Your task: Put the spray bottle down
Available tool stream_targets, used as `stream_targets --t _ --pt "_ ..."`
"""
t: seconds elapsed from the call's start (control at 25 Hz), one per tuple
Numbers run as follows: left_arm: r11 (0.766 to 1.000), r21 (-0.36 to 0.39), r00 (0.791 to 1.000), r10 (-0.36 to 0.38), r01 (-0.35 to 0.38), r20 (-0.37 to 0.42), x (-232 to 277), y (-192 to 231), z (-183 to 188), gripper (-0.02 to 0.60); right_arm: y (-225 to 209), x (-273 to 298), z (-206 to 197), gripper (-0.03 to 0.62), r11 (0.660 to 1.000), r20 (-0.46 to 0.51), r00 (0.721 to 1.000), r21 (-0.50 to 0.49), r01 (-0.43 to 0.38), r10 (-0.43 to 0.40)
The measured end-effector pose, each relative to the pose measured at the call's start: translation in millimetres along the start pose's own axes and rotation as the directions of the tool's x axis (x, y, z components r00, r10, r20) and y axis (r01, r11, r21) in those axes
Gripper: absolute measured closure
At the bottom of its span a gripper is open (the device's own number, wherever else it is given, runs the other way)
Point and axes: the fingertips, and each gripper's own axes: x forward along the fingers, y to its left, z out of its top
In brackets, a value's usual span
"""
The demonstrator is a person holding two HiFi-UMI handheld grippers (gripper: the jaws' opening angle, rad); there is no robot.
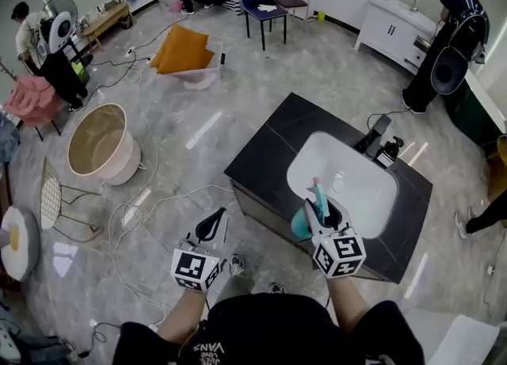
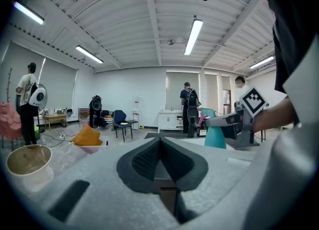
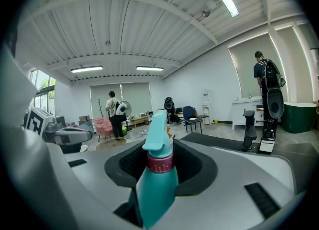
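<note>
Head view: the right gripper [image 1: 325, 214] holds the teal bottle [image 1: 302, 224] in the air over the near rim of the white sink [image 1: 337, 157], which is set in a black counter [image 1: 269, 150]. A tap [image 1: 374, 135] stands on the far side. The left gripper [image 1: 211, 226] is off to the left of the counter, over the floor, well apart from the bottle.

Left gripper view: its jaws are pressed together with nothing between them. The bottle shows off to the right, in the other gripper.

Right gripper view: the jaws stand fairly wide and clamp the bottle's body below its pink collar. The spray head rises upright between them and is free of the pads.

The bottle looks like thin plastic, so it is probably light unless well filled. Its smooth wall could slide in the pads and may give a little under a hard squeeze. The grip below the collar seems a good one, clear of the trigger. It probably needs to be set down base first on a flat part of the counter.
</note>
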Motion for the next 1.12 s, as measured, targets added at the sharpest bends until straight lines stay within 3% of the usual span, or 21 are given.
stream_targets --t 0.28,0.68,1.12 --pt "0.993 0.024 0.993 -0.118 0.118 -0.002 29.6 51.8 7.4 0.571 11.5 35.3 11.7 0.445 0.992 0.032 0.992 0.03 0.124 -0.125" --pt "0.963 0.037 0.964 -0.266 0.266 -0.021 65.4 89.0 4.4 0.571 18.8 72.3 15.6 0.445 0.967 0.056 0.966 0.055 0.25 -0.253" --pt "0.948 0.033 0.948 -0.316 0.317 -0.036 92.2 101.7 0.2 0.571 1.3 106.6 27.1 0.447 0.958 0.068 0.956 0.052 0.282 -0.285"
